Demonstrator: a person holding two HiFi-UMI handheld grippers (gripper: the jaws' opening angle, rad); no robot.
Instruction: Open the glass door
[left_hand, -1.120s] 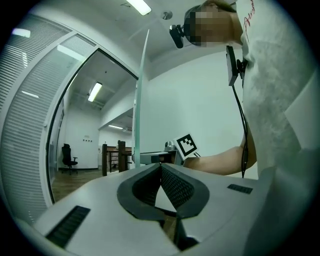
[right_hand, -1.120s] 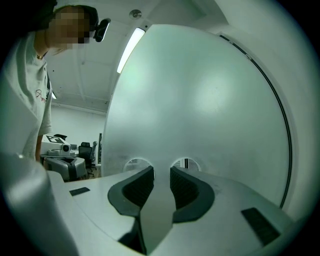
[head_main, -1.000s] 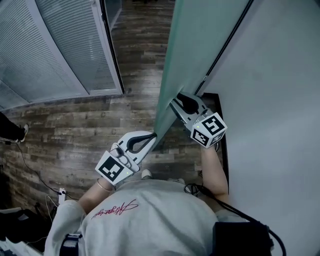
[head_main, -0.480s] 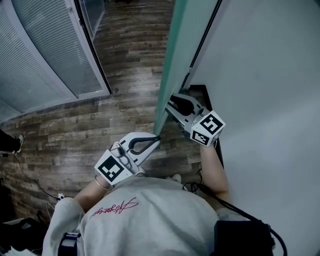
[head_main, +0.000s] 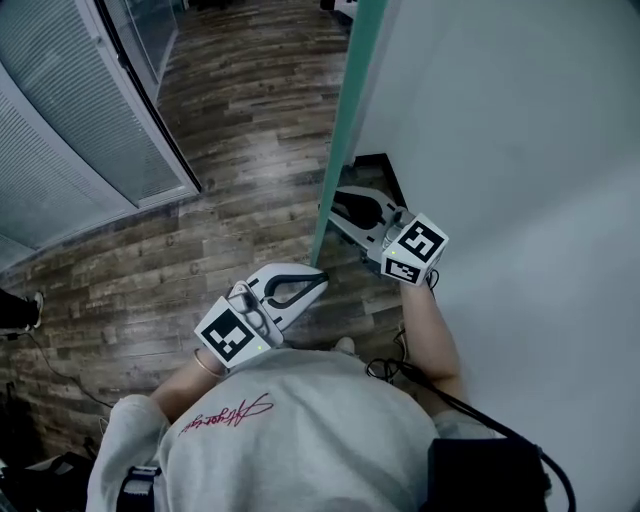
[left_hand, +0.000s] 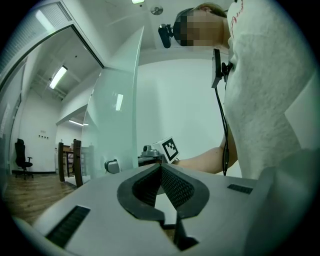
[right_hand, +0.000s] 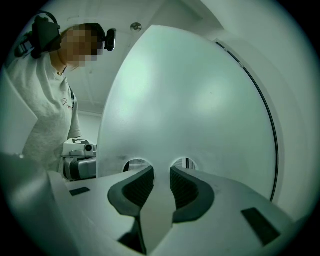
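The right tool (right_hand: 161, 171) has its jaws standing apart, tips nearly on the frosted face of the glass door (right_hand: 190, 100), between two round clear spots. I see nothing pinched between the pads. The left tool (left_hand: 161, 167) has its jaws together and empty, its tip just beside the door's free edge at 11 o'clock. Whether it touches the glass I cannot tell.

From the head view the door stands on edge at 12 o'clock, a thin green line between the two tools, with the right tool on the wall side.

I judge the pane heavy, rigid and slow to start or stop. Its face looks slick, so rubber pads are likely to slide rather than bite. The edges and corners are the fragile parts. The best hold is probably across the free edge, or at the metal fitting (left_hand: 112, 166) at tool height, well away from the hinge side.

A white wall (head_main: 520, 150) lies close at 3 o'clock, leaving little room to swing. The wood-plank floor (head_main: 240, 150) spreads from 9 to 12 o'clock. A glazed partition with blinds (head_main: 60, 120) stands at 10 o'clock.
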